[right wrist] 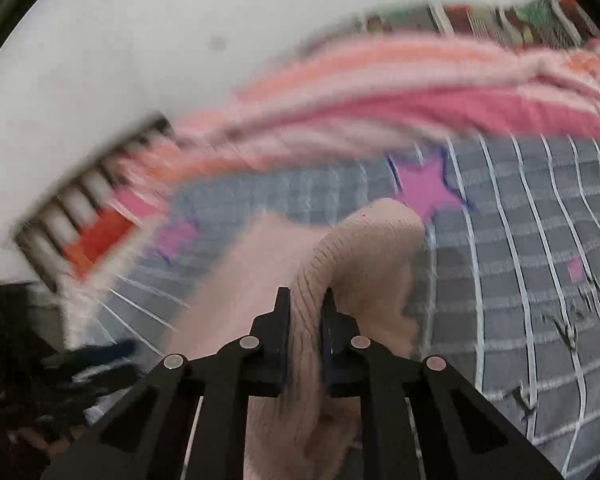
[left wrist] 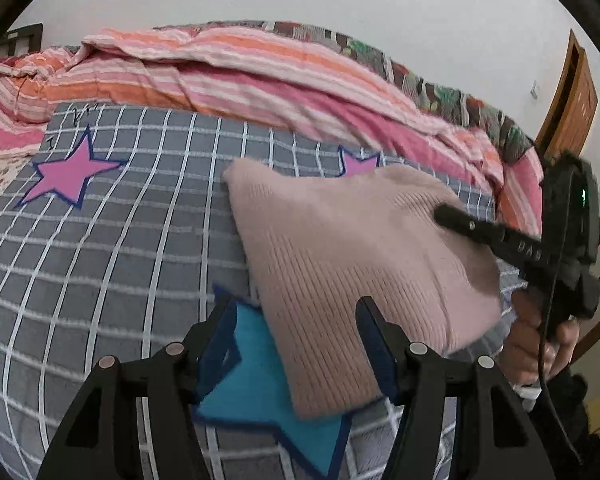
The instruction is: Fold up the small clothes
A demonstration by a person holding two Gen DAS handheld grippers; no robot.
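Observation:
A pale pink ribbed knit garment lies folded on the grey checked bedspread. My left gripper is open and empty, its jaws wide apart over the garment's near left edge. My right gripper is shut on a bunched fold of the same garment and holds it lifted off the bed. In the left wrist view the right gripper reaches in from the right over the garment's far right side. The right wrist view is blurred by motion.
A pink and orange striped quilt is heaped along the far side of the bed. Pink stars and a blue star are printed on the bedspread. A wooden door stands at the right, a slatted headboard at the left.

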